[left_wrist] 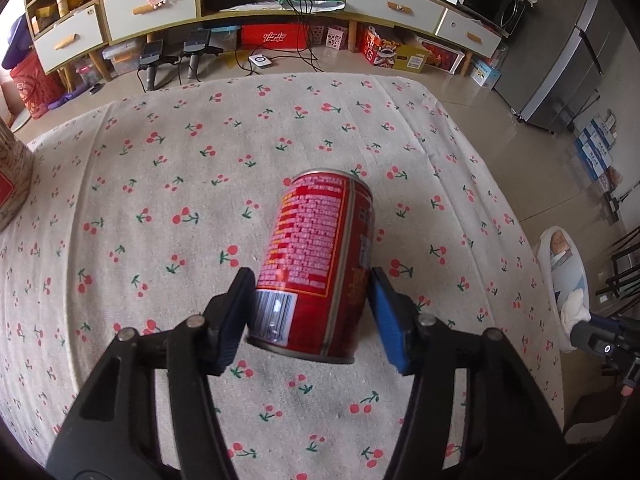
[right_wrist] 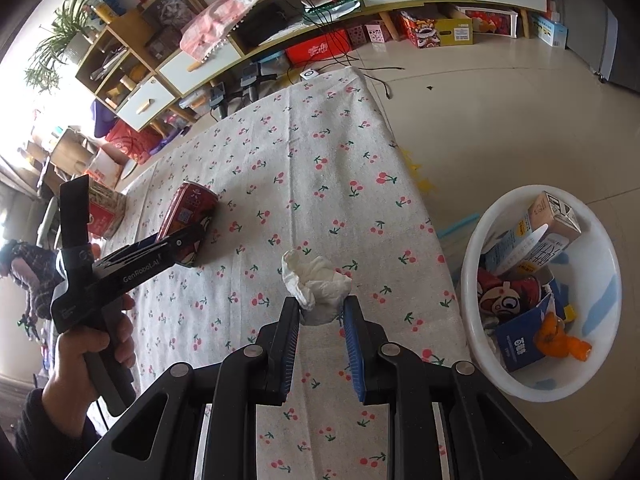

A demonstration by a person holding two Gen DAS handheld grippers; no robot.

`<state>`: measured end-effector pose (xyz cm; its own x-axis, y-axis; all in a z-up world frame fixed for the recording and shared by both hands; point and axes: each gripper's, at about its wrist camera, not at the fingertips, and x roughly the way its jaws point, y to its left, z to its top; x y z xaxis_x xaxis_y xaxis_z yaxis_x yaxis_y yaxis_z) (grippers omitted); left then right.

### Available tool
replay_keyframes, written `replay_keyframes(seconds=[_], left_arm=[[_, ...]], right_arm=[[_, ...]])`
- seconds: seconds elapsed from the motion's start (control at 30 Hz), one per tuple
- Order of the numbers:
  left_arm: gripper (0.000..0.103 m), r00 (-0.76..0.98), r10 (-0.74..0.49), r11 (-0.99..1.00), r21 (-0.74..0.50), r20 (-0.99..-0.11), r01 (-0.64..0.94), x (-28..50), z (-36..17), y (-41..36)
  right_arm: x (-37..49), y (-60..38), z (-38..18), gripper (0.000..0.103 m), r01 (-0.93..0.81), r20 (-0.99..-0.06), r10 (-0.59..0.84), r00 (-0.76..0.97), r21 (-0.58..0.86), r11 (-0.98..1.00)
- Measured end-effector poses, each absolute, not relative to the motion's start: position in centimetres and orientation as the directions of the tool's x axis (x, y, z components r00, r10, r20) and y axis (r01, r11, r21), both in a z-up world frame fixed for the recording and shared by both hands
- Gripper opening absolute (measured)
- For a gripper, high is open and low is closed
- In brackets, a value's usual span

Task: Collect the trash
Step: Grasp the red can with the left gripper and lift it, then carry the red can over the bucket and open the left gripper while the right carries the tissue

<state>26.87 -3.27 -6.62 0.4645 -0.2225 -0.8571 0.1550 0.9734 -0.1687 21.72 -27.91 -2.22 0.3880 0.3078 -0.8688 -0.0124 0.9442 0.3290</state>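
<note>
Gripping red can (left_wrist: 316, 268) in left jaws | right jaws pinch tissue (right_wrist: 318, 286)

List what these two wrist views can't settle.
- Left wrist: whether the can rests on the tablecloth; its underside is hidden.
- Left wrist: bin contents, cut by the edge.
- Right wrist: left gripper fingertips, hidden against the can.
- Right wrist: tissue underside, hidden between the fingers.
</note>
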Motion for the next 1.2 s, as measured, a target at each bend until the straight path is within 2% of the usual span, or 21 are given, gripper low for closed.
replay_keyframes(seconds=[0.23,0.4,0.7,1.2], left_arm=[[0.058,0.492,-0.26,0.966,-0.214,-0.831,0.148,24.5,-6.1,-3.1],[0.057,0.489,-0.324,0.945,-0.251,-0.81,0.211,22.7,-5.0,-4.3],[0.057,0.477,-0.366,0.928,-0.272,-0.799,0.256,20.8,-3.6,-7.3],[0.057,0.354,-0.515,0.826,-0.341,-0.781,0.449,18.0,-4.1,-20.2]], right_arm=[[20.9,-28.7,-2.1,0.023,-0.011,-0.87,0.298,0.393,0.32,0.947],[20.2,-29.6,-2.0,0.023,-0.004,-0.868,0.294,0.401,0.32,0.948],[18.6,-33.5,-1.6,0.023,0.057,-0.859,0.275,0.432,0.33,0.942],[14.3,-44.9,-1.9,0.023,0.261,-0.849,0.218,0.481,0.376,0.889]])
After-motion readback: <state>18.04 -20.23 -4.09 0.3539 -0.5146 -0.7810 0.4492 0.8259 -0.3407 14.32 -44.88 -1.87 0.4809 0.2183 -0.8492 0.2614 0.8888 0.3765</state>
